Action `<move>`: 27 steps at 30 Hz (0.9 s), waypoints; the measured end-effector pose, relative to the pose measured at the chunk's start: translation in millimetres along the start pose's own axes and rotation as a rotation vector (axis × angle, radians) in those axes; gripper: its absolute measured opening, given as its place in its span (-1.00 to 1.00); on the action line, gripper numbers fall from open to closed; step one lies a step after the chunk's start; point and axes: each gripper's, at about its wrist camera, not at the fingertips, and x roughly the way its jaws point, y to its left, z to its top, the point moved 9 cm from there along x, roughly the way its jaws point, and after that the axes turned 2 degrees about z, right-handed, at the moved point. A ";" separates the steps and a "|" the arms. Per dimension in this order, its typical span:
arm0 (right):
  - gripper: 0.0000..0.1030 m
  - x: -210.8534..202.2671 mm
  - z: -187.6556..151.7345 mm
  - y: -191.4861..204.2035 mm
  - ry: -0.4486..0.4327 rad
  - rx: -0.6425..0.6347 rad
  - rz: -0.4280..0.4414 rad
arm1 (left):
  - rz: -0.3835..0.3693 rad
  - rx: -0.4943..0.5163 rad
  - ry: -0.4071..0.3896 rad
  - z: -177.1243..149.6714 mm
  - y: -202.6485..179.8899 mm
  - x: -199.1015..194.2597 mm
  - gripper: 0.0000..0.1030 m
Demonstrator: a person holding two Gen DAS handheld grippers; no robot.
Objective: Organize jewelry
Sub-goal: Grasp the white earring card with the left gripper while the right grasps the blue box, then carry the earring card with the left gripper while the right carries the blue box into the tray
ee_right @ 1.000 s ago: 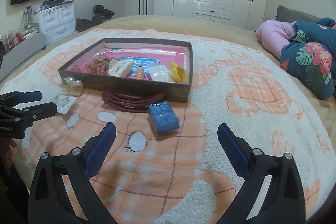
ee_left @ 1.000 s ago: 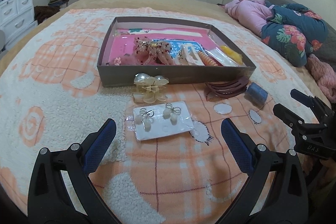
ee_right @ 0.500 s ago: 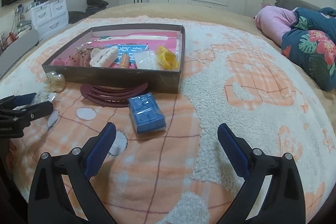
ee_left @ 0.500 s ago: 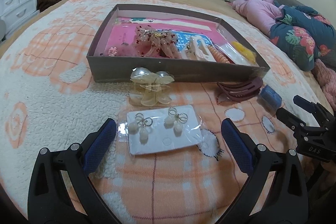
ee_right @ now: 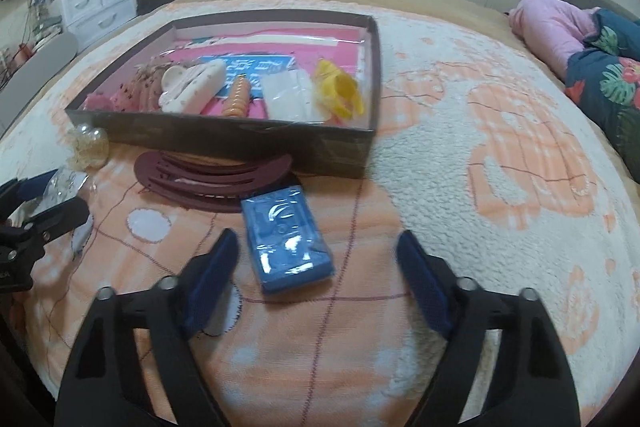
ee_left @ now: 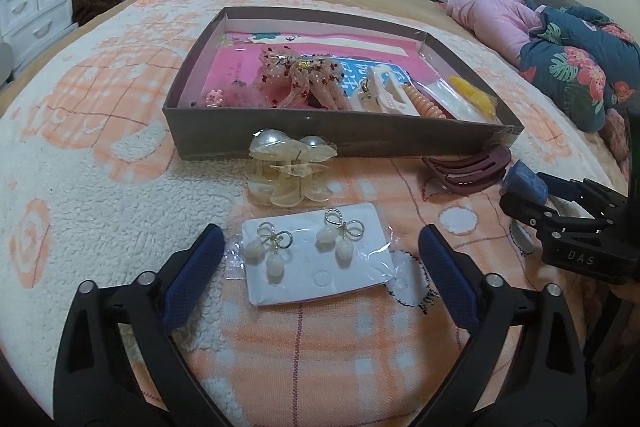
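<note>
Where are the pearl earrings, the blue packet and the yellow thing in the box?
pearl earrings (ee_left: 276, 251): left wrist view, on the left pair's pearls.
blue packet (ee_right: 286, 235): right wrist view, middle of its top.
yellow thing (ee_right: 338, 91): right wrist view, its middle.

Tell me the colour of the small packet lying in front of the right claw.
Blue, in clear wrap: the small packet, best seen in the right wrist view.
</note>
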 end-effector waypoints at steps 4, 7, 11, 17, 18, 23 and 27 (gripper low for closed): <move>-0.33 -3.0 -2.2 12.9 -0.007 -0.030 0.034 | 0.009 -0.003 -0.003 0.0 4.0 -1.0 0.49; -0.35 -7.0 -6.2 20.5 -0.015 -0.049 0.044 | 0.015 0.000 -0.004 -0.7 7.0 -3.0 0.36; -0.36 -14.8 -11.8 28.2 -0.028 -0.045 0.073 | -0.002 0.008 -0.003 -2.8 6.9 -7.6 0.24; -0.38 -27.1 -20.2 47.0 -0.046 -0.067 0.123 | -0.034 0.036 0.003 -7.9 1.2 -15.6 0.18; -0.38 -28.8 -21.2 50.2 -0.050 -0.075 0.127 | -0.045 0.042 0.001 -8.7 -0.3 -17.3 0.18; -0.38 -35.4 -22.9 59.3 -0.064 -0.079 0.148 | -0.068 0.061 -0.008 -11.1 -3.8 -25.2 0.17; -0.39 -44.0 -19.4 70.5 -0.089 -0.093 0.171 | -0.075 0.051 -0.023 -7.3 0.3 -33.7 0.17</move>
